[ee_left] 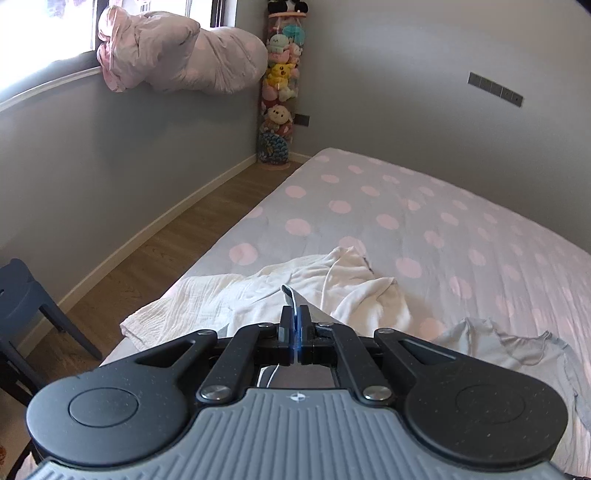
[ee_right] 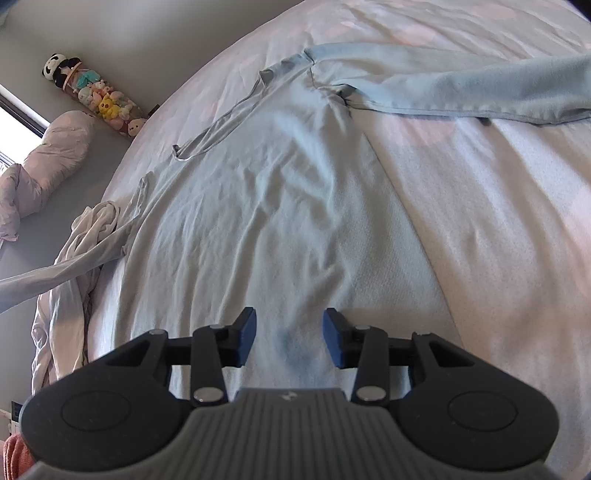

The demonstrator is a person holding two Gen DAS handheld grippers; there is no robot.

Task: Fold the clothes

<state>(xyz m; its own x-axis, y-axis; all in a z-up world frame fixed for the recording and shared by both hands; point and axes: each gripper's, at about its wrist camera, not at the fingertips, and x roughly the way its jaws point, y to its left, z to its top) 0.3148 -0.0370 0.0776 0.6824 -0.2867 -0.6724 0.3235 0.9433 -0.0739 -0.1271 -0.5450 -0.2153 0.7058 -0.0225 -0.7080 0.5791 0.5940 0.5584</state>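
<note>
A: How does the left gripper (ee_left: 294, 314) stand?
B: Its jaws are closed together, and a thin strip of pale cloth (ee_left: 290, 293) sticks out just ahead of the tips, pinched between the pads. It points slantwise downward.
A: And the right gripper (ee_right: 289, 338)?
B: Its jaws stand apart, the pads pressing on nothing, also tilted downward.

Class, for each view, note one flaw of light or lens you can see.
Left wrist view: the window is blown out white, and the skirting bows under fisheye. Right wrist view: the bed bulges like a dome, and the shirt looks soft, washed pale.
</note>
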